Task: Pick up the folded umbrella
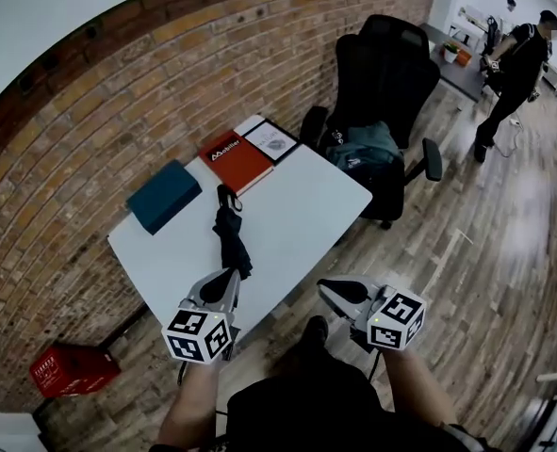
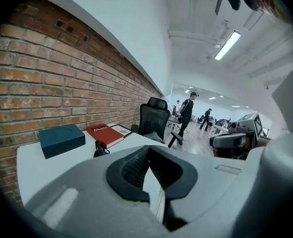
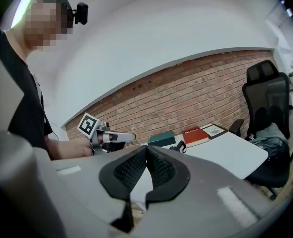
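- Your left gripper (image 1: pixel 227 279) and right gripper (image 1: pixel 331 290) both have their jaws closed together, empty.
- The umbrella (image 1: pixel 232 238) looks light, with soft, slippery fabric; the stiff handle (image 1: pixel 224 196) is probably your best hold.

the head view looks from high up, steeply down on the white table (image 1: pixel 302 210) in the middle of the frame, with the left gripper (image 1: pixel 229 276) and right gripper (image 1: pixel 327 288) near the bottom. each gripper view sits low, close behind its own jaws, looking nearly flat over the table: the left toward the black chair (image 2: pixel 153 120), the right toward the brick wall (image 3: pixel 186 103). all three share the table, red book (image 1: pixel 236 158) and chair.
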A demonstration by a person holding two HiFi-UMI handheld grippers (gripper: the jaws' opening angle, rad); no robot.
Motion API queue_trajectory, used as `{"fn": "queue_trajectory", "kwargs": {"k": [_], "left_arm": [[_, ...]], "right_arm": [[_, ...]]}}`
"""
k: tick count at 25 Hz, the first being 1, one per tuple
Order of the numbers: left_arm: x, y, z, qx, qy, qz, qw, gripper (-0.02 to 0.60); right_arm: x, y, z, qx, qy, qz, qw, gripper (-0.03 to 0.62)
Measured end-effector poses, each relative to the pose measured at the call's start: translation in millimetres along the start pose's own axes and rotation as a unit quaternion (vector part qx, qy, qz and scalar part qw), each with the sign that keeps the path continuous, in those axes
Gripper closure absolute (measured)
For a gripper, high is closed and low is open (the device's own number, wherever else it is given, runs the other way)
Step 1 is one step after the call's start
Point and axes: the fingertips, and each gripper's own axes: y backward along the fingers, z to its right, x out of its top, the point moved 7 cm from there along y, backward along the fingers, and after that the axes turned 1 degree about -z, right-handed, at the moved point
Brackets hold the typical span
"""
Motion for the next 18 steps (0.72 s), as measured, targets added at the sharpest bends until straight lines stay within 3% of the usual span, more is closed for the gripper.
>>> {"fn": "queue_trajectory", "kwargs": {"k": [7,12,18], "left_arm": [[37.8,-73.1,-4.8,0.020,0.017,-0.005,0.9996,0.575],[43.3,-89.7,-19.9,0.026,0.021,-0.008,0.9994,0.575],[47.9,-91.0,-59.9,0.024,0.029,-0.002,0.9993,0.574]], "right_arm": [[26.5,-35.7,91.2,0.040,0.000,-0.037,0.999,0.592],[37.5,-58.2,107.8,0.047,-0.014,-0.040,0.998,0.592],[56.5,-82.5,108.1,0.027,-0.018,-0.037,0.999,0.592]]}}
